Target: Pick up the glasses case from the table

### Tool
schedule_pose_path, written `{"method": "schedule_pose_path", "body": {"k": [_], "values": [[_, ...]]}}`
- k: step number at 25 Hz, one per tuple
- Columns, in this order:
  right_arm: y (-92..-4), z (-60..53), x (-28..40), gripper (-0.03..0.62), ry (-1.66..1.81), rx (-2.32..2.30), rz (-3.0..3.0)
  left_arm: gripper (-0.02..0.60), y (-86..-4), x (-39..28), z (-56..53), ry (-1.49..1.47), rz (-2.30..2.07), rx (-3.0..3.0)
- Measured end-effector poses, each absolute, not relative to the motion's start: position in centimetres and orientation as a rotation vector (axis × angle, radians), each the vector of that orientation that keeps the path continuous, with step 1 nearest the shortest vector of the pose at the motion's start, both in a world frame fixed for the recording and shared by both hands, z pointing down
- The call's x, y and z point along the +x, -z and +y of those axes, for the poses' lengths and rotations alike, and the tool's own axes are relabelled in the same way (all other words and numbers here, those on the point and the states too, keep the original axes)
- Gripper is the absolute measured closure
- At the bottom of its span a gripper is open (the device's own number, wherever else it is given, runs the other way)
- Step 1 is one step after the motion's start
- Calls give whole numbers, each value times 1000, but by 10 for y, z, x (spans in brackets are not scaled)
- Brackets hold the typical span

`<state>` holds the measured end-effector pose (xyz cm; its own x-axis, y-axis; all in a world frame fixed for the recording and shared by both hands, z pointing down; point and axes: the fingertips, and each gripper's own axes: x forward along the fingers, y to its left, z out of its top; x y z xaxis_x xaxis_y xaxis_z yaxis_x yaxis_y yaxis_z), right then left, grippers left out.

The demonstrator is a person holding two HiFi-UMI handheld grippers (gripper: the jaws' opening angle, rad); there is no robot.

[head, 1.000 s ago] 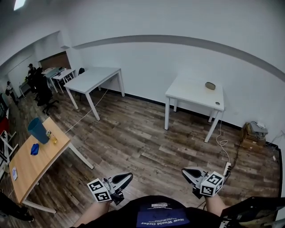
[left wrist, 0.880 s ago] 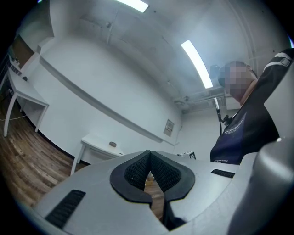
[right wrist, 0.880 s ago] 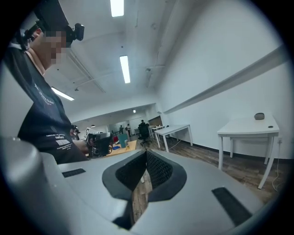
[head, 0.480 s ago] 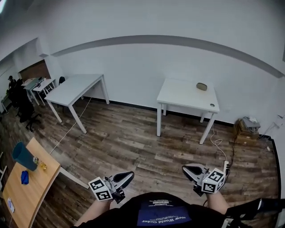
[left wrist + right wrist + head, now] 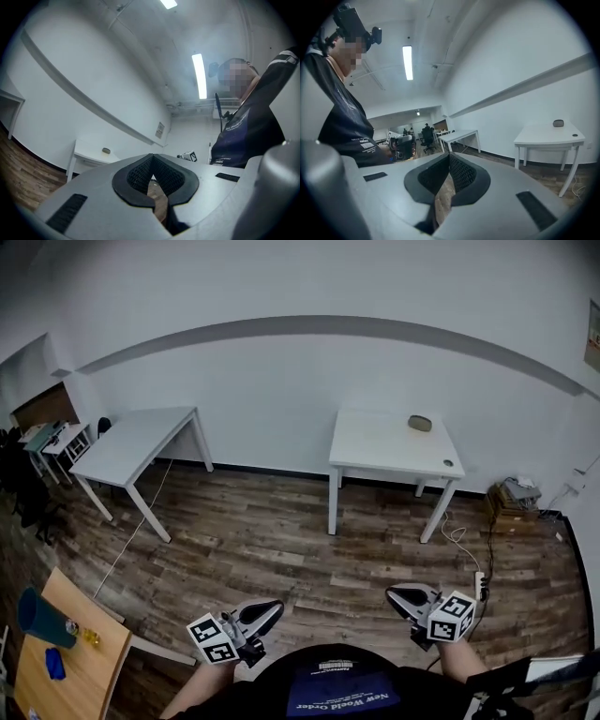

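The glasses case is a small grey-olive oval lying near the back of a white table across the room. It also shows as a small dark lump on that table in the left gripper view and the right gripper view. My left gripper hangs low in front of my body, jaws shut with nothing between them. My right gripper is held at the same height, jaws shut and empty. Both are far from the table, with wooden floor between.
A second white table stands at the left by the wall. A wooden desk with a teal cup sits at lower left. A cable and power strip lie on the floor right of the case's table, near a box.
The view has swung so both white tables slid leftward and the wooden desk dropped toward the lower-left corner. The grippers kept their place in front of my body, still shut.
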<state>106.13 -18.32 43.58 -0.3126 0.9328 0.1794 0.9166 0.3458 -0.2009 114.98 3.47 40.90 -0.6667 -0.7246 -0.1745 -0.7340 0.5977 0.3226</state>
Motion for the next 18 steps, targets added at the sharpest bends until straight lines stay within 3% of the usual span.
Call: {"method": "schedule_pose_path", "body": {"k": [9, 18], "values": [[-439, -115, 962, 591, -62, -1811, -2207, 578, -428, 1082, 77, -660, 2860, -1099], [-408, -53, 808, 591, 0, -2090, -2036, 578, -401, 977, 111, -574, 2928, -757]]}}
